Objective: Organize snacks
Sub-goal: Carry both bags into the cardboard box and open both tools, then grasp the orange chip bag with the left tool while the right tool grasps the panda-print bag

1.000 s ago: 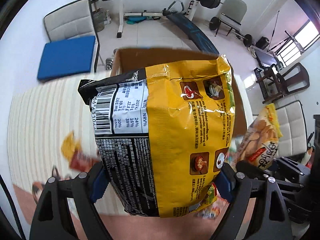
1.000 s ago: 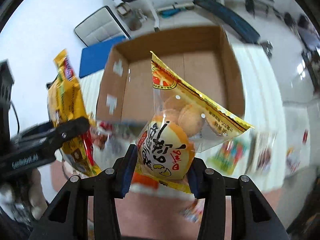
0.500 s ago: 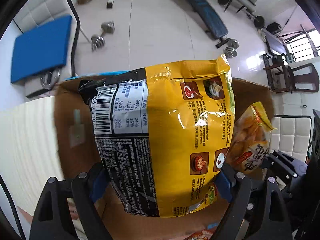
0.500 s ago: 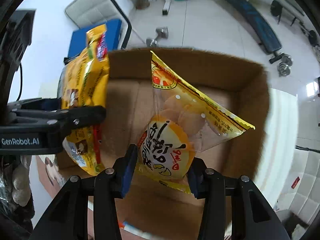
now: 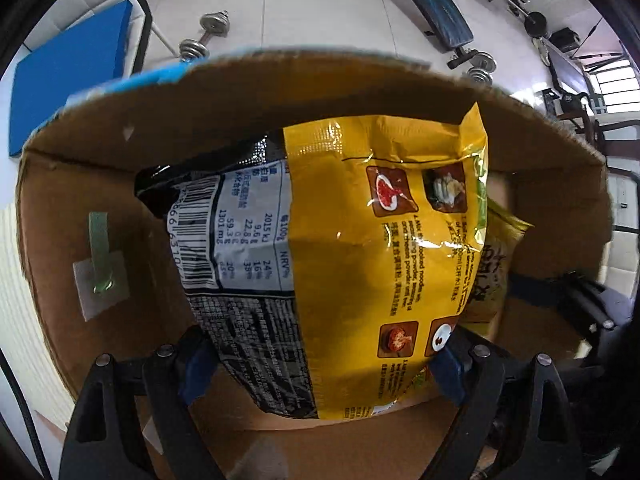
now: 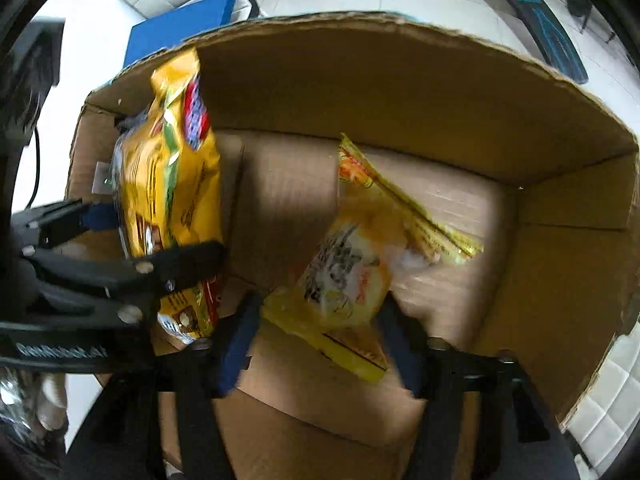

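My left gripper is shut on a large yellow and black noodle packet and holds it inside an open cardboard box. The packet and left gripper also show in the right wrist view. My right gripper has its jaws spread wide. A yellow biscuit bag, blurred, sits loose between them over the box floor. The biscuit bag peeks out behind the noodle packet.
The box walls rise on all sides around both grippers. A white taped patch is on the left wall. Beyond the box are a blue cushion, dumbbells and a weight bench on the tiled floor.
Both grippers moved forward and down into the box. The right gripper's jaws opened and the biscuit bag tilted loose between them. The left gripper kept its hold on the noodle packet.
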A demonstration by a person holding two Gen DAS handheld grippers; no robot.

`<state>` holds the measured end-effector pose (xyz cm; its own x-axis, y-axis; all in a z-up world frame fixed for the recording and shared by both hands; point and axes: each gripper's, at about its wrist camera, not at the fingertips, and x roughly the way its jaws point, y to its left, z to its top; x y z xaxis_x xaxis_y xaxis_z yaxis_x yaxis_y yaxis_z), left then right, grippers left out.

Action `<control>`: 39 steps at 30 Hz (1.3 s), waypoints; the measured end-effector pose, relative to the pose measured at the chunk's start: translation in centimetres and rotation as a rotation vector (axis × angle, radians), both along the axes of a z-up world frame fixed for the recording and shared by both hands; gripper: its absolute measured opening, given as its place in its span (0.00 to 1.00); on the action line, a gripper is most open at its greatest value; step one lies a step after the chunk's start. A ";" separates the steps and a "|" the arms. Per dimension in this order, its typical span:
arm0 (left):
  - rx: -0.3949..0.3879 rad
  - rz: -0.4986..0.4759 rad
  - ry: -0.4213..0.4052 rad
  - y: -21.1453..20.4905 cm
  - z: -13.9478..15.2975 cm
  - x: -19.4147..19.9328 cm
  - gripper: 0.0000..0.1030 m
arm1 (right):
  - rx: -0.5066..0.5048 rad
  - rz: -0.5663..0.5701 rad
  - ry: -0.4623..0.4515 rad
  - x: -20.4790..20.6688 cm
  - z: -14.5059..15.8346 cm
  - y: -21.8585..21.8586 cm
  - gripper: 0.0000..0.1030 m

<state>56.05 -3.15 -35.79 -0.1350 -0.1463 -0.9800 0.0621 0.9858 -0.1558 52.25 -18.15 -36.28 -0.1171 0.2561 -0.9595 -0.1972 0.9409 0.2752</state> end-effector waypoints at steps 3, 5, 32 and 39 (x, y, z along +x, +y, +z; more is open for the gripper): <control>0.008 0.023 -0.009 0.2 0.3 -0.6 0.91 | -0.016 -0.013 0.000 -0.6 0.2 -0.7 0.89; 0.009 0.026 -0.039 0.3 1.3 -1.0 0.93 | -0.019 -0.026 -0.002 -1.3 0.6 -1.0 0.90; 0.114 0.033 -0.287 3.5 10.9 -24.0 0.93 | -0.053 -0.388 -0.035 -27.6 7.1 -3.3 0.94; 0.111 0.033 -0.062 3.3 1.9 -29.2 0.93 | -0.039 -0.518 0.141 -34.9 0.2 -5.0 0.94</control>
